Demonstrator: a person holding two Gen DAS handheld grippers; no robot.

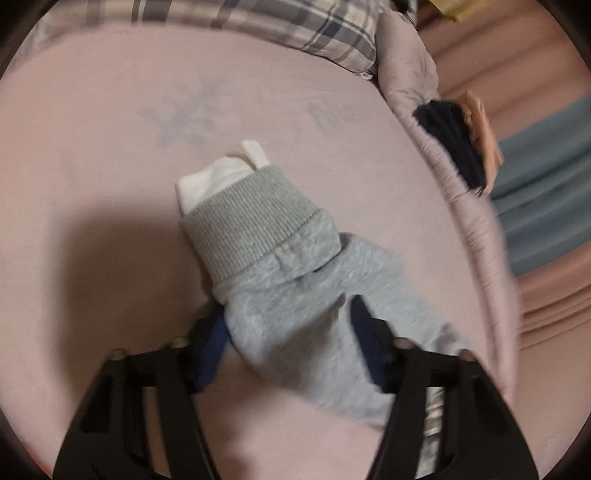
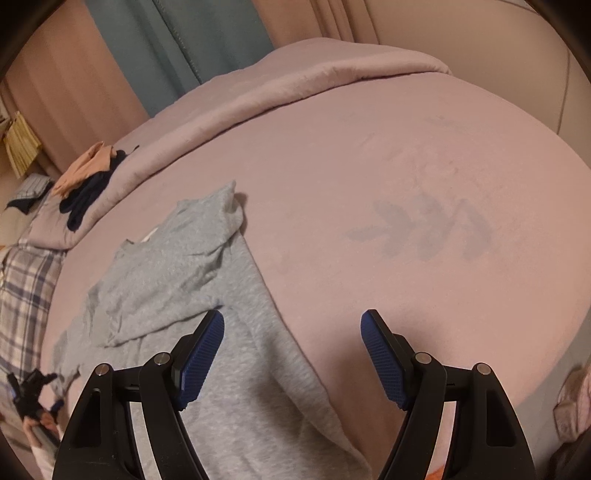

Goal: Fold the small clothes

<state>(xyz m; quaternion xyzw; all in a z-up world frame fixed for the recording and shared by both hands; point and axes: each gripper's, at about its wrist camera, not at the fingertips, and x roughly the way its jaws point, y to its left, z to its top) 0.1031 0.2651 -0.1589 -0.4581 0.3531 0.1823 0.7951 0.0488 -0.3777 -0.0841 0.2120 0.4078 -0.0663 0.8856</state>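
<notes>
Small grey sweatpants (image 1: 280, 266) with a ribbed waistband and a white lining lie on the pink bed sheet (image 1: 110, 147). My left gripper (image 1: 291, 317) has its jaws apart on either side of the pants' leg fabric, which bulges between the blue pads; the view is blurred. In the right wrist view the same grey pants (image 2: 192, 280) lie flat at left, partly folded over. My right gripper (image 2: 291, 354) is open and empty, its left pad (image 2: 203, 354) over the pants' edge, its right pad over bare sheet.
A plaid pillow (image 1: 295, 26) lies at the head of the bed. A rolled pink quilt (image 2: 295, 88) runs along the far edge, with dark and peach clothes (image 2: 88, 173) piled on it. Curtains hang behind. The other gripper (image 2: 33, 391) shows at lower left.
</notes>
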